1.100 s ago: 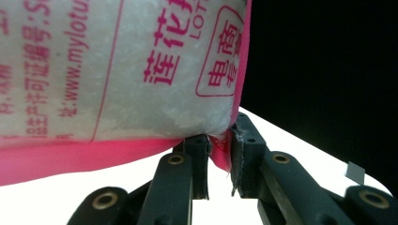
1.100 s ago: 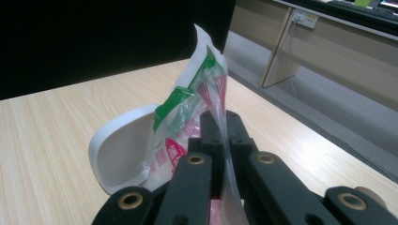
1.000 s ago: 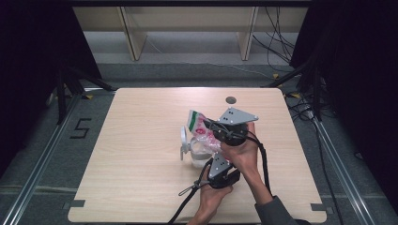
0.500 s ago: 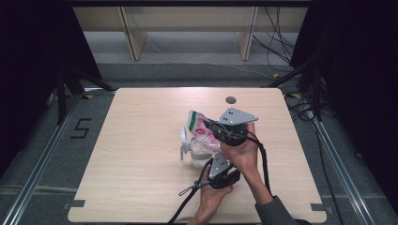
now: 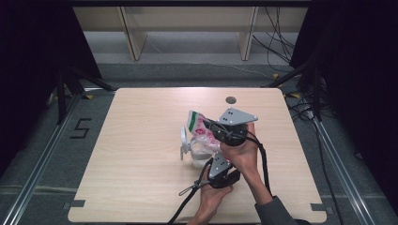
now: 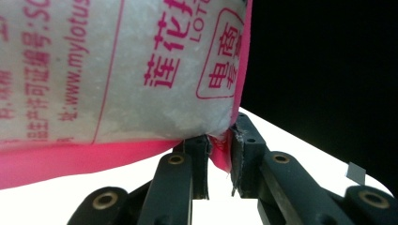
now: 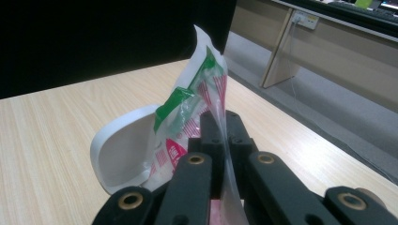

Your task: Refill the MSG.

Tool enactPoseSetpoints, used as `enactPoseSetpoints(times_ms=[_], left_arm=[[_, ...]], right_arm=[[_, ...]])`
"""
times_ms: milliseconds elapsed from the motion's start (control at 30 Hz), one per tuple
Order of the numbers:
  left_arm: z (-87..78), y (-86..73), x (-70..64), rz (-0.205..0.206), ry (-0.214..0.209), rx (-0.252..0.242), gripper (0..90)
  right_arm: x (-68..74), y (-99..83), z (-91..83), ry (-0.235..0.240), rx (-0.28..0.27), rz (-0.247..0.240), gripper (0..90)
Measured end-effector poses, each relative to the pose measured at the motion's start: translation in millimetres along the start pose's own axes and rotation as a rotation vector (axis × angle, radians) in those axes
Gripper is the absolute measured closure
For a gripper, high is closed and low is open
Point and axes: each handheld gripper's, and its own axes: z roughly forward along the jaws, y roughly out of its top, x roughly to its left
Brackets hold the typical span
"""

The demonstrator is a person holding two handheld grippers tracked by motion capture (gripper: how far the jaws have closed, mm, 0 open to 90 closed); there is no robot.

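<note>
A plastic bag (image 5: 198, 125) of white grains, printed in pink and green, is held up over the middle of the table between both grippers. My left gripper (image 6: 218, 143) is shut on the bag's (image 6: 117, 70) pink bottom corner; in the high view it (image 5: 213, 161) comes from below, near the front edge. My right gripper (image 7: 220, 123) is shut on the clear top edge of the bag (image 7: 199, 89); in the high view it (image 5: 213, 127) sits at the bag's right side under its grey plate. A white plastic container (image 5: 185, 143) lies against the bag's left side.
The wooden table (image 5: 141, 178) has a round cable hole (image 5: 230, 100) near its far edge. The white container (image 7: 119, 152) lies on its side with its opening showing. Black cables trail from both grippers off the front edge. Shelving legs stand beyond the table.
</note>
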Motion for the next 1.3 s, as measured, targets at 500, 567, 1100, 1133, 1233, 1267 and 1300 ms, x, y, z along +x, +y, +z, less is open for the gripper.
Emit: enactPoseSetpoints(times_ms=[500,567,1100,1133,1233,1267,1300], left_arm=[[-0.3,-0.1,0.8,0.004,0.003,0.001,78.4],[-0.2,-0.2,0.5,0.002,0.002,-0.001,78.4],[0.5,0.9,1.8,0.003,0.010,-0.004,78.4],[0.4,0.8,2.1,0.005,0.011,-0.005,78.4],[0.9,0.7,2.7,-0.002,0.008,-0.005,78.4],[1.1,0.7,2.8,-0.002,0.007,-0.009,78.4],[0.8,0.7,2.9,0.000,0.008,-0.008,78.4]], right_arm=[[-1.2,0.4,0.8,0.002,-0.015,-0.024,89.7],[-0.5,0.2,1.4,-0.007,-0.021,-0.024,89.7],[-1.0,1.2,2.5,0.002,-0.020,-0.010,89.7],[-1.0,1.2,2.9,0.000,-0.022,-0.009,89.7],[-0.4,0.8,3.7,-0.005,-0.019,0.010,89.7],[-1.0,0.7,4.6,0.010,-0.020,0.002,89.7],[-0.4,0.6,5.4,-0.009,-0.027,-0.006,89.7]])
